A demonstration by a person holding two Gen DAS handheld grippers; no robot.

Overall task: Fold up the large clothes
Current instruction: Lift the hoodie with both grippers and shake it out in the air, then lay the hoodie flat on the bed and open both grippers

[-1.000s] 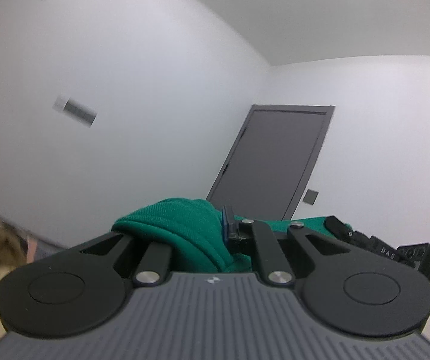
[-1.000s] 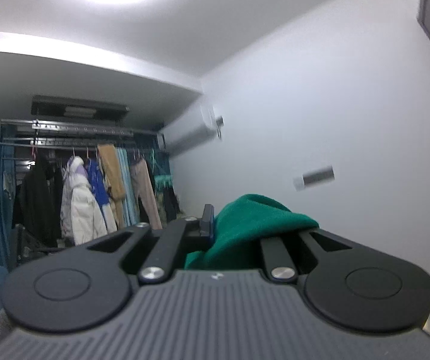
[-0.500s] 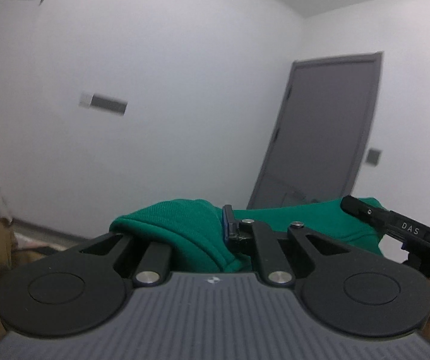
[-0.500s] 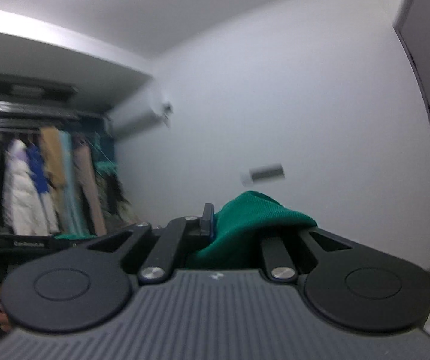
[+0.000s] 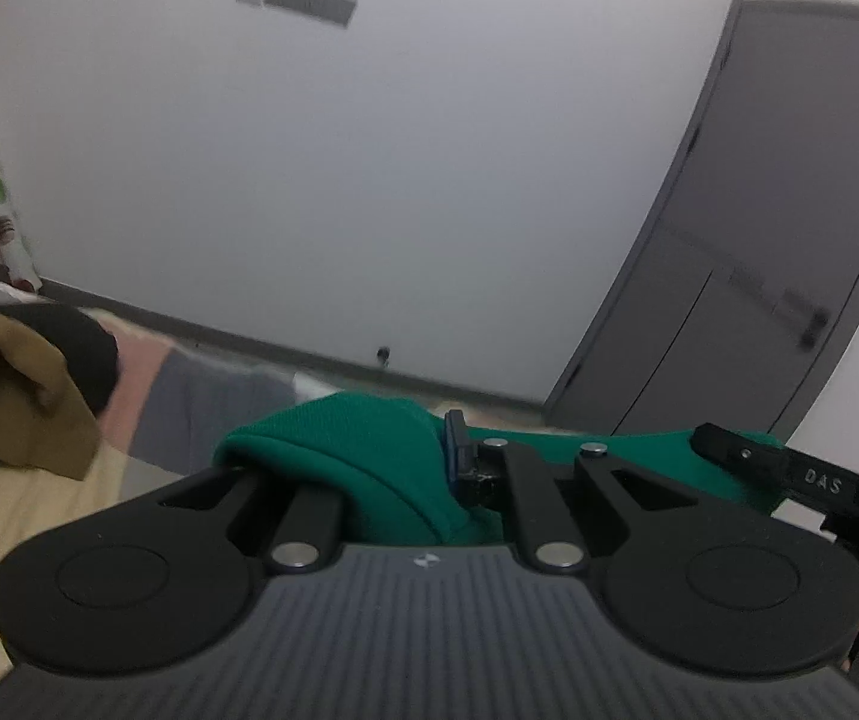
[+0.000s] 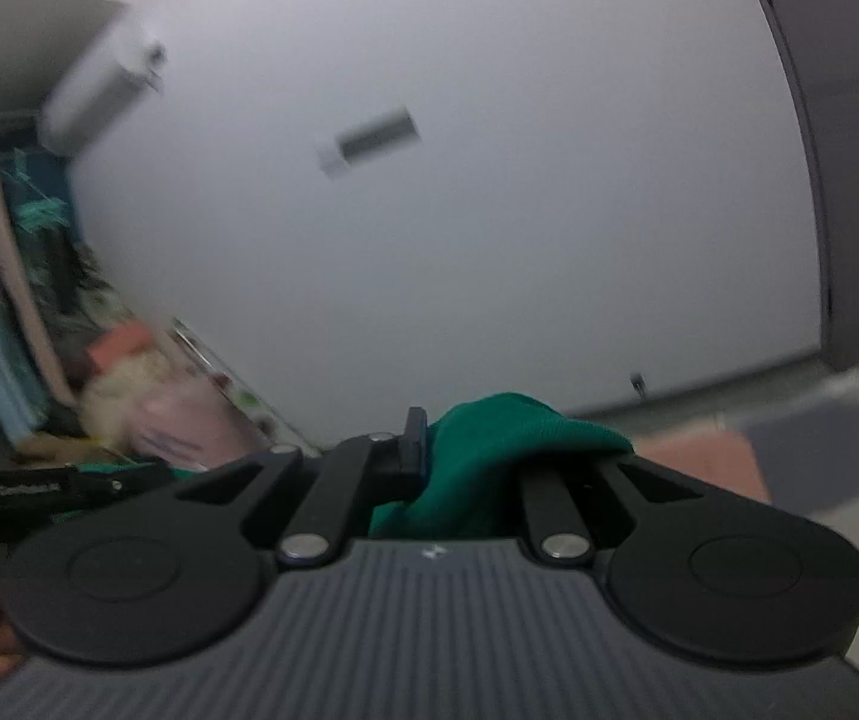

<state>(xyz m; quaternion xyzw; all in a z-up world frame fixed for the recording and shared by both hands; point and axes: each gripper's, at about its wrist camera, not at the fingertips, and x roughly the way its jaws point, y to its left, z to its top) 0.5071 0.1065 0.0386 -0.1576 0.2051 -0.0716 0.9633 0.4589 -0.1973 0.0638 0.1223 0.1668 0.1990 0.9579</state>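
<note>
Both wrist views tip down since a second ago: ceiling and ceiling light drop out, baseboard, floor and bedding come in. Grip unchanged in that time, same green bunch in each set of jaws.

Left gripper (image 5: 429,450) is clenched on a bunched edge of the green garment (image 5: 363,456); fabric humps over the left finger, blue pad shows at right. Right gripper (image 6: 459,444) is likewise clamped on its own fold of the same garment (image 6: 501,450). Cloth spans between them; in the left view it runs right to the other gripper (image 5: 801,480), so the piece hangs in the air, not laid down.

Outward: tan and black clothing (image 5: 21,384) at near left, pink and grey bedding (image 5: 189,384) beyond it, grey door (image 5: 759,276) far right, clothes rack (image 6: 3,312) far left in the right view.

Step looks like lowering the stretched garment onto the bedding. To do it well: keep both ends level, keep tension so the edge lands straight, stay clear of the tan pile, release only once flat.
</note>
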